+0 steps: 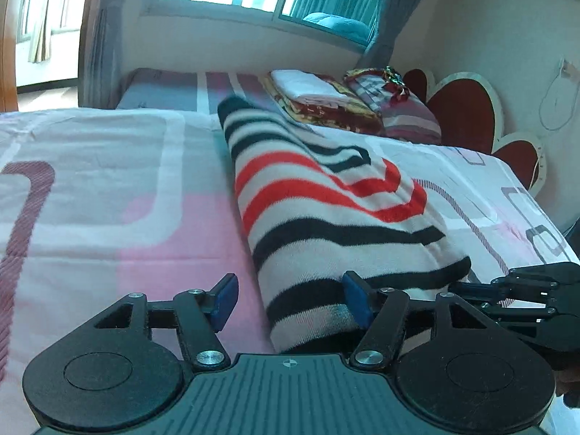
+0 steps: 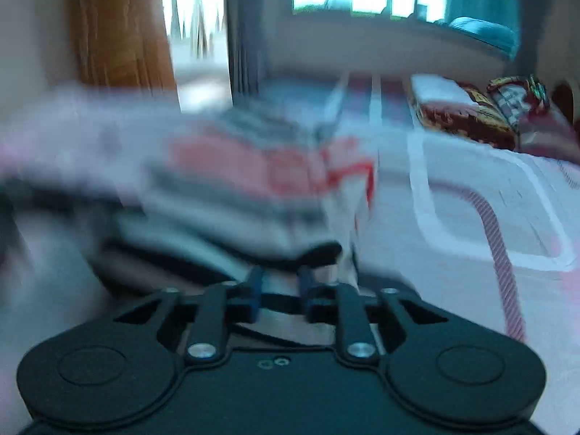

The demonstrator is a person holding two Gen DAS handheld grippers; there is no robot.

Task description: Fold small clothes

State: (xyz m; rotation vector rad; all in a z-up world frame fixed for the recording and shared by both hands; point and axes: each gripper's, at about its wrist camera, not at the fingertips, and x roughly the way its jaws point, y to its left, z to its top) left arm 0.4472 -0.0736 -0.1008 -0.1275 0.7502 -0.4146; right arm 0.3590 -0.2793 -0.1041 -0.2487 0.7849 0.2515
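- The left tool is wide open around the near end of the striped sweater.
- The right tool is nearly closed, pinching the sweater's near edge.
- The folded sweater lies on the bed, long way near to far.

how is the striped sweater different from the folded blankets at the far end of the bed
The striped sweater has black, red and white bands; the folded blankets are dark red with gold, with a white cloth on top. The sweater lies alone, long and near the left gripper; the blankets sit stacked by the headboard. Both rest on the pink bedsheet.
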